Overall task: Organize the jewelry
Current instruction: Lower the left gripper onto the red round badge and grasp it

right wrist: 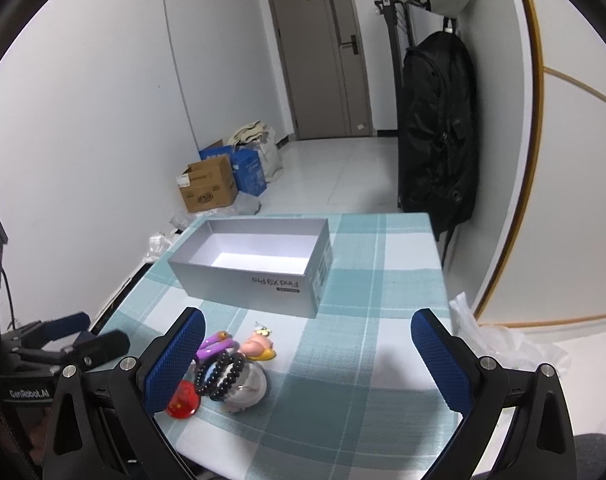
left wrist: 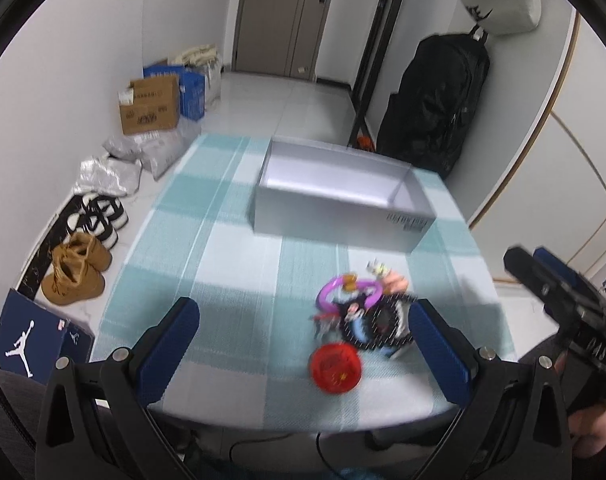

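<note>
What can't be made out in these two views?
- Left wrist: the jewelry pile is motion-blurred; pieces can't be separated.
- Right wrist: left finger covers the pile's near edge.
- Both: the box front wall hides part of its floor.

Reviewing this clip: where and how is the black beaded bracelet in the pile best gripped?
Probably from above, pinching the black beaded bracelet across its upper strand: it lies draped over the clear round piece, raised off the table, so one finger can slip through the loop.
</note>
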Demonstrator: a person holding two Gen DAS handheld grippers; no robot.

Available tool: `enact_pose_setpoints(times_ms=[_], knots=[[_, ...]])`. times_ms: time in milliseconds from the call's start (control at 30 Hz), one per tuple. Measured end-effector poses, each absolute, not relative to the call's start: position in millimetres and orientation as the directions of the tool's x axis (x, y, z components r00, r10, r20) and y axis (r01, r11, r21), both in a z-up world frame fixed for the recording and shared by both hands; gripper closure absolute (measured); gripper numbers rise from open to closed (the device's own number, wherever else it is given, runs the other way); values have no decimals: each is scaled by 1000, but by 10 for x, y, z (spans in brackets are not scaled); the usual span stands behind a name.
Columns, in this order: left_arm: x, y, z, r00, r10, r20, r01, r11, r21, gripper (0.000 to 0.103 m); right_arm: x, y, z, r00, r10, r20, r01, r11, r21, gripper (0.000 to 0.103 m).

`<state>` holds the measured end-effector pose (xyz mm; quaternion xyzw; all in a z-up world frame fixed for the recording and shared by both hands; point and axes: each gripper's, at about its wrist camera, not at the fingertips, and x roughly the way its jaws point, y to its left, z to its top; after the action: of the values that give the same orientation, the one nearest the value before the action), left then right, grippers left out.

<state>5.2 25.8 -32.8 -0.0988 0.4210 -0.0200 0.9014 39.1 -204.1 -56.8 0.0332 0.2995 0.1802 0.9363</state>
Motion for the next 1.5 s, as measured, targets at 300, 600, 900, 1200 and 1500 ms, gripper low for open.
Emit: enact_pose_setpoints(times_ms=[300,600,900,1200,1500], knots=[[95,228,-647,472,-207,-857,33,975,-218,2,538,-1978,-691,714,361,-600,-310,931,191,0],[194,-69,-823,380,-164,-910,114,985,-129,25,625,-1948,-774,665,397,-632,-332,916,226,0],[104,-295,-730,418,-121,-900,190,981,-43,69,669,-1986,-788,647,418,-637,-323,908,267,0],[160,-140,-668,440,-177,-881,160,980,-117,87,656,-1978,-785,646,424,-634,-325,905,274,0],[154,-113,-700,431,-216,-876,137,975,-173,87,663,-1969,-808,639,425,-642,-324,905,277,0]])
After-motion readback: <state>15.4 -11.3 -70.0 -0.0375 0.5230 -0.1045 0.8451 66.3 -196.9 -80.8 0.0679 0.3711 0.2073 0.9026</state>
